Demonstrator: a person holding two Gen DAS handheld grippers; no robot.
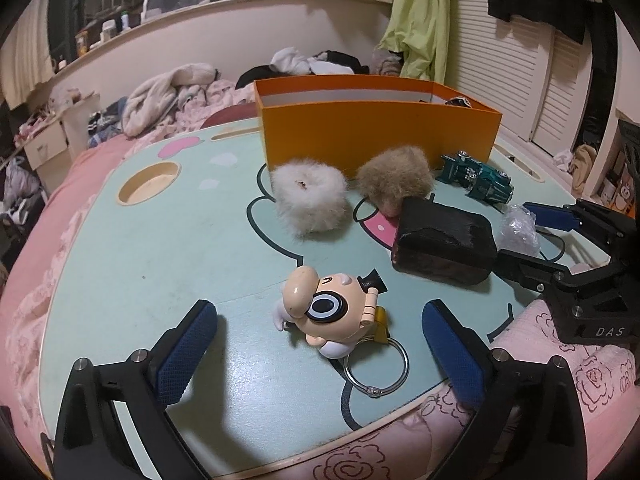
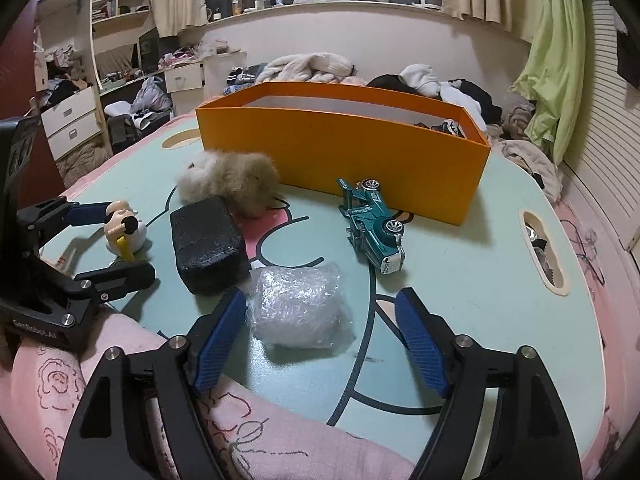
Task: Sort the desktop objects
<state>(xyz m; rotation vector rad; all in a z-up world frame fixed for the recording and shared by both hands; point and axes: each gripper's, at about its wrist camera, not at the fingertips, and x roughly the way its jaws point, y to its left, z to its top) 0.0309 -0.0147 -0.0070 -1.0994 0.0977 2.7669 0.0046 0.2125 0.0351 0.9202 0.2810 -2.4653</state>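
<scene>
My left gripper (image 1: 320, 305) stands open over the near edge of the pale green table (image 1: 160, 260). A cartoon figure keychain (image 1: 332, 312) with a metal ring lies between its blue pads, touching neither. My right gripper (image 2: 321, 294) is open around a bubble-wrap bundle (image 2: 298, 308); the left pad is close beside it and the right pad well apart. A black block (image 2: 208, 240), a brown fluffy ball (image 2: 236, 184), a white fluffy ball (image 1: 308, 200) and a teal toy car (image 2: 374, 224) lie in front of the orange box (image 2: 340, 152).
The orange box holds some dark items at its right end. The table has a round cup recess (image 1: 148, 182) at its far left and a slot (image 2: 542, 252) at its right. A pink rose-print cover (image 2: 120, 380) lies under the near edge. Clothes are piled behind.
</scene>
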